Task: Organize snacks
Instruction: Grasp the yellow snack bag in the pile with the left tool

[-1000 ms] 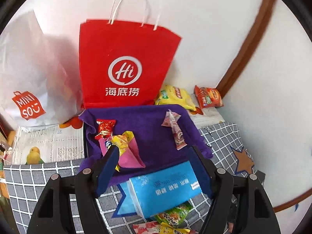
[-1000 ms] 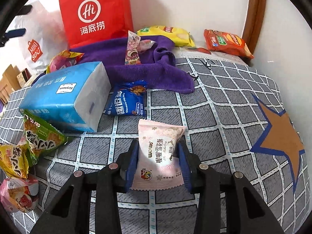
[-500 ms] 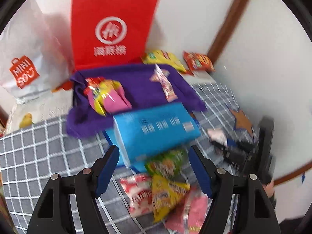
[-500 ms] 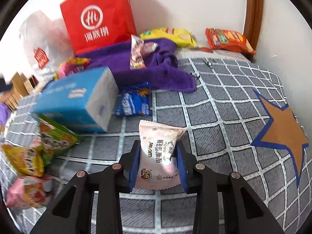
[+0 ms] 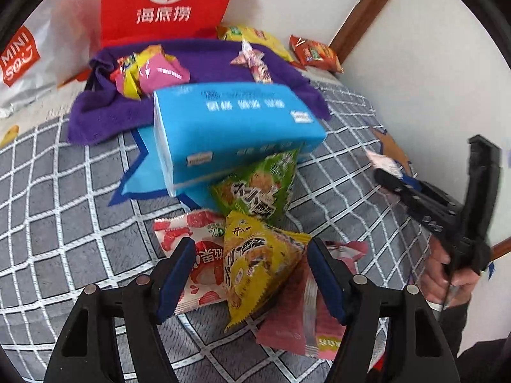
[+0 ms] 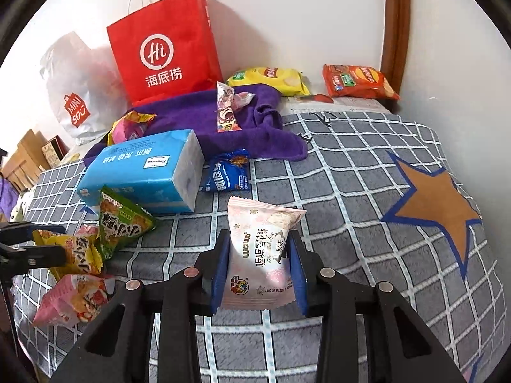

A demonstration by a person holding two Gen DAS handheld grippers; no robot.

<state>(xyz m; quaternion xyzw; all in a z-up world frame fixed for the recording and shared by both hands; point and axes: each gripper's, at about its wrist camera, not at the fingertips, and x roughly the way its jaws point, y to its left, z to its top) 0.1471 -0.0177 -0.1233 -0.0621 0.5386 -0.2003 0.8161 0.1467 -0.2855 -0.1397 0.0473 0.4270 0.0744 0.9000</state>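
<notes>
Snacks lie heaped at the left: a yellow triangular packet [image 5: 255, 265] sits between the spread jaws of the left gripper [image 5: 250, 274], over a strawberry packet [image 5: 194, 261] and a pink one [image 5: 297, 316], seemingly lined up for a pick. Behind leans a blue tissue pack [image 5: 230, 127], limiting forward room. Rightward, the right gripper [image 6: 258, 271] pinches a pale pink packet [image 6: 260, 255] above open grey checked bedcover [image 6: 351, 191], free space reaching the wall.
</notes>
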